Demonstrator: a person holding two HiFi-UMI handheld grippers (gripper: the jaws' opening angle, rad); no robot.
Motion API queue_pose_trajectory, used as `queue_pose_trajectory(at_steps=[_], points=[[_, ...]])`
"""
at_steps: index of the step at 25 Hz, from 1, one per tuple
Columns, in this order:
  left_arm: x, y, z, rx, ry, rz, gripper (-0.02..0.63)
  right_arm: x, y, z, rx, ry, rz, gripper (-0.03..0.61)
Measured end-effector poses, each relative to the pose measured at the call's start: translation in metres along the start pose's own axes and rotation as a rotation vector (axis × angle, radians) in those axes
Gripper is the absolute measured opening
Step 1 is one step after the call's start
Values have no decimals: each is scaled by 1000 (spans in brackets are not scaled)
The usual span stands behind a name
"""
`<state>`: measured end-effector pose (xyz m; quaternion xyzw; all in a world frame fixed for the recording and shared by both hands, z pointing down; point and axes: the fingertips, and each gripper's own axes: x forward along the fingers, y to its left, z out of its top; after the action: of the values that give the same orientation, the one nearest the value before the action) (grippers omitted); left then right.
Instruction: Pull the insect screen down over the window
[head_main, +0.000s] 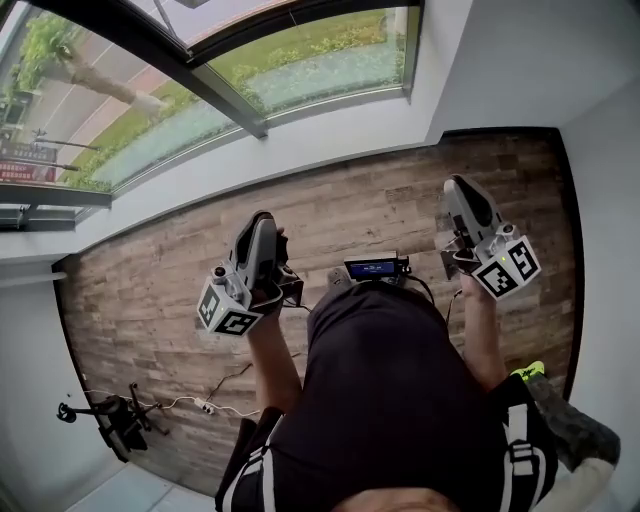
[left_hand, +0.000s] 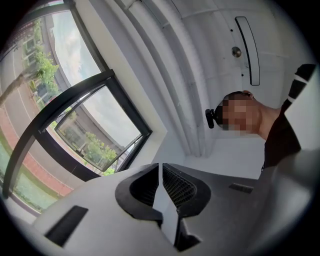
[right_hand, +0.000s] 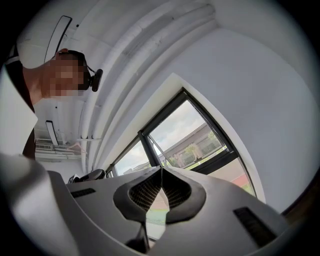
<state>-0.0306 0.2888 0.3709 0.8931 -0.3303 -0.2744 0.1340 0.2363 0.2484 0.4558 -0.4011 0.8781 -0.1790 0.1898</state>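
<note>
The window (head_main: 230, 75) with its dark frame runs along the top of the head view, above a white sill (head_main: 300, 145). I cannot make out an insect screen in any view. My left gripper (head_main: 262, 222) is held over the wooden floor and points toward the window. Its jaws are shut with nothing between them (left_hand: 160, 167). My right gripper (head_main: 458, 188) is held further right, near the white wall, also shut and empty (right_hand: 161, 171). The left gripper view shows the window's dark frame (left_hand: 75, 125) to the left, and the right gripper view shows the window's glass (right_hand: 185, 135) just beyond the jaws.
A small device with a lit screen (head_main: 372, 268) sits on the wooden floor (head_main: 150, 300) in front of the person. A black folded stand (head_main: 110, 418) and a cable with a white plug strip (head_main: 205, 405) lie at lower left. White walls close in both sides.
</note>
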Motion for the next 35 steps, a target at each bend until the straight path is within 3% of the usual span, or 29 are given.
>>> queue_pose_trajectory(at_steps=[12, 35], points=[[-45, 33, 40, -61, -59, 0, 29, 52, 63, -25, 24, 40, 48, 9], [-49, 41, 28, -106, -21, -15, 29, 56, 86, -31, -2, 76, 57, 9]])
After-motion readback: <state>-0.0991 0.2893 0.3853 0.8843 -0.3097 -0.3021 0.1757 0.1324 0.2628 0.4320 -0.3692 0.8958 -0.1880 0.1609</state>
